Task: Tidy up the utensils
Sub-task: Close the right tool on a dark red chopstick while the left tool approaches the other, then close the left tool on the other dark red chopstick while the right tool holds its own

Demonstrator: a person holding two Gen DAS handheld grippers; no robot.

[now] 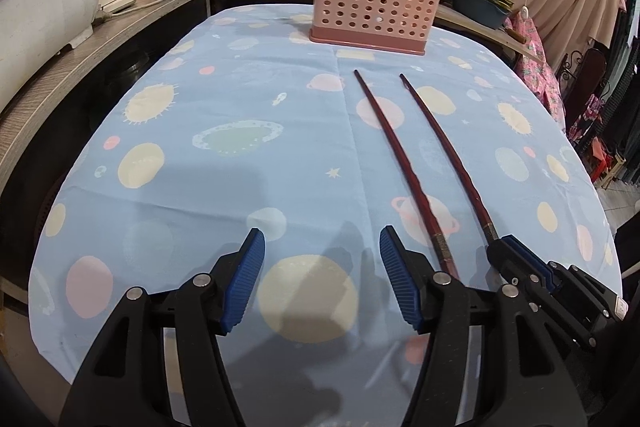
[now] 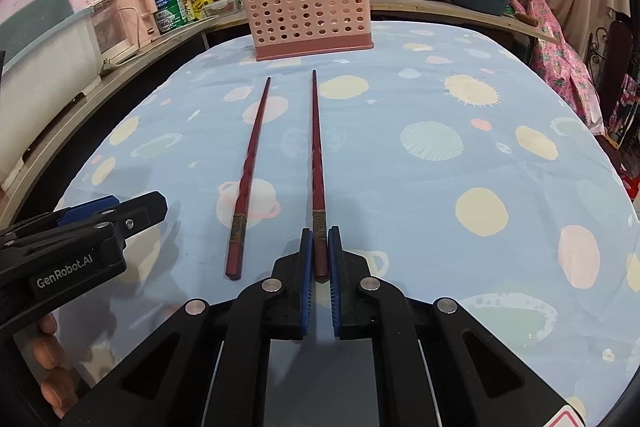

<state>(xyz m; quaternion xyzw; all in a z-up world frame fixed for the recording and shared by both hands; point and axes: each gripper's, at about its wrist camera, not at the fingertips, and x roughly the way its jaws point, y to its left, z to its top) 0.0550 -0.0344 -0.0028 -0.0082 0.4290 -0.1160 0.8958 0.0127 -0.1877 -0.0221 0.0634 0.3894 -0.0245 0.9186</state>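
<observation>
Chopsticks, two slim dark-red lacquered sticks with brass-coloured bands, lie near-parallel on the bench's planet-print blue cloth (image 2: 440, 187), tips toward a perforated pink plastic utensil holder (image 2: 308, 11). Right gripper (image 2: 320, 255) has its ribbed blue jaws clamped on the right chopstick (image 2: 317, 147)'s butt end, hiding it. Left chopstick (image 2: 250, 167) lies free. Left gripper (image 1: 320, 279) hovers, jaws apart.

left gripper (image 1: 321, 281) fingers spread, right gripper (image 2: 320, 255) clamped
</observation>
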